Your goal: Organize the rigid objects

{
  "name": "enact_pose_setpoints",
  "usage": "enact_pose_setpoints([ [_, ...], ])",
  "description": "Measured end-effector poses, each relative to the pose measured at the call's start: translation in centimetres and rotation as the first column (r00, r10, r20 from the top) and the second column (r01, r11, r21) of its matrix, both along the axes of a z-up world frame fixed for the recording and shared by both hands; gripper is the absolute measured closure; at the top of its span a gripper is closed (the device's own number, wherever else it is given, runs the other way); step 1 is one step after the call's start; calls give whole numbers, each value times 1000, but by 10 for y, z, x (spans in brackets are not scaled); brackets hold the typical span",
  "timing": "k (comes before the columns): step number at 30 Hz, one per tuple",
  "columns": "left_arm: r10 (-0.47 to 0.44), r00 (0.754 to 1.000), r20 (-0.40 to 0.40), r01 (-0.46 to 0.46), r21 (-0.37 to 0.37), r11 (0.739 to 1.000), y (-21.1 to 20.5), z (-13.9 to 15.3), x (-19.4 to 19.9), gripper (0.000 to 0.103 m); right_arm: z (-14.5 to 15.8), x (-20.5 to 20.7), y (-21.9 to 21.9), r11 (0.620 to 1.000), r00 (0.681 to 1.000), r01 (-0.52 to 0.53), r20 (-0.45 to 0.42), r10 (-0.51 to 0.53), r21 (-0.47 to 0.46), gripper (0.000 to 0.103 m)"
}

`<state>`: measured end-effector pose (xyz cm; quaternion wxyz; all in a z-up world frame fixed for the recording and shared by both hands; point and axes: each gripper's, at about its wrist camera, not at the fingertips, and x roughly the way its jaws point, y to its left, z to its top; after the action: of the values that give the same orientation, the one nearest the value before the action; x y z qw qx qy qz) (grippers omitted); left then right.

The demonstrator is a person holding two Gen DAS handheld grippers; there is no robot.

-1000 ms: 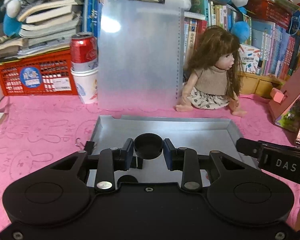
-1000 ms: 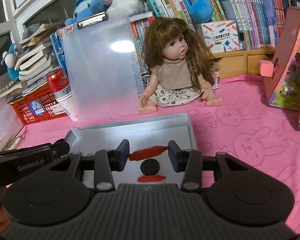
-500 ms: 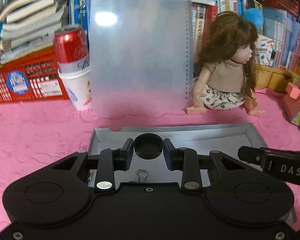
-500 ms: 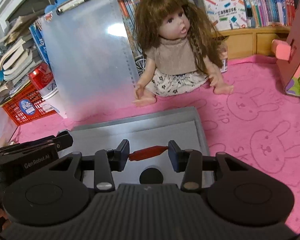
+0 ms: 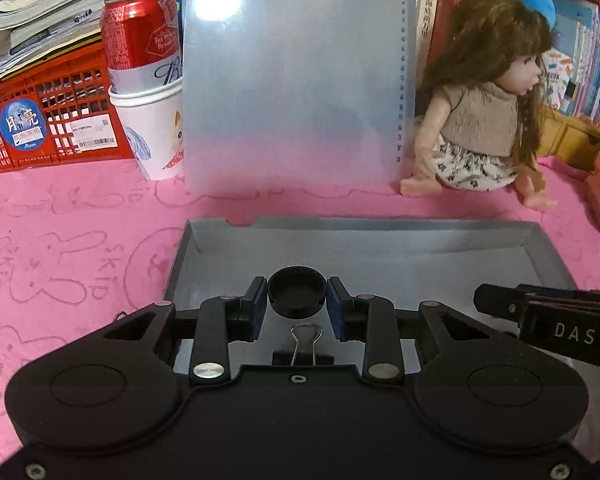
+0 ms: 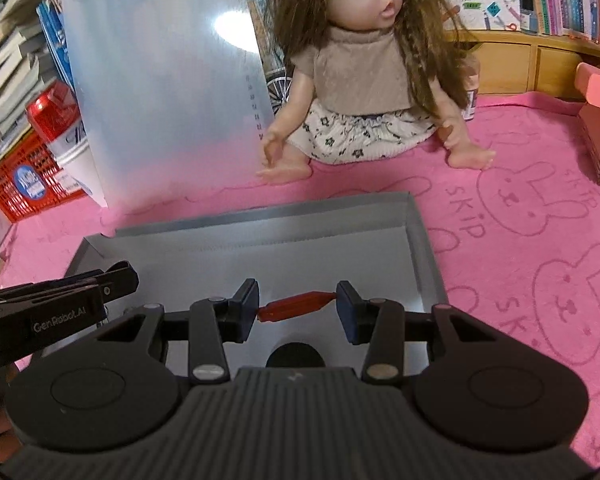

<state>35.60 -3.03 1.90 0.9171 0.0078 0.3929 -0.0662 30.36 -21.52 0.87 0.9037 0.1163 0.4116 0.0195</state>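
Left gripper (image 5: 297, 303) is closed on a small black cap (image 5: 297, 297), its pads pressing the cap's rim from either side, above the grey tray (image 5: 420, 236) on the pink worktop (image 5: 60, 220). Right gripper (image 6: 297, 309) is clamped end to end on a slim red piece (image 6: 296, 306), held crosswise over the same tray. A black binder clip (image 5: 303, 346) lies on the tray floor just below the cap, and a dark round thing (image 6: 296, 356), partly hidden by the gripper body, lies beneath the red piece.

Both held items look light, stiff and hard. The cap's smooth round wall could slip or spin, so a grip across its widest part suits it. The red piece is pinched only at its tips and may pivot or pop out; holding it across its middle would likely be steadier. Neither seems fragile, so a short drop into the tray should do no harm.
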Motion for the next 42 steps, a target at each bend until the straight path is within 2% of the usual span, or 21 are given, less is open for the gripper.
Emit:
enact_pose_setpoints([
  [12,-33,999,14,32,37,999,-6,-3,-7,72,-4,3,9,999,1000,-17,-13,17,-49,55],
  [14,-34,999,19,34,25,999,-4,0,-8,70,-2,1,8,999,1000,-23,-4,23,-34,51],
  [16,-35,999,29,35,19,999,-2,4,-11,57,0,-2,8,999,1000,-24,7,24,-29,40],
  [19,-31,998,56,29,36,999,-2,12,-16,46,6,-8,7,999,1000,-24,17,25,-28,39],
  [24,-29,997,77,27,33,999,2,22,-30,38,15,-22,5,999,999,-22,38,23,-23,36],
  [30,-33,992,120,29,34,999,9,31,-61,27,24,-49,6,998,995,-48,81,51,-36,27],
  [35,-51,985,163,41,62,997,13,29,-97,27,28,-77,7,995,989,-80,118,86,-58,23],
  [42,-80,976,200,76,30,997,20,31,-146,26,29,-119,9,989,978,-127,157,139,-81,19],
])
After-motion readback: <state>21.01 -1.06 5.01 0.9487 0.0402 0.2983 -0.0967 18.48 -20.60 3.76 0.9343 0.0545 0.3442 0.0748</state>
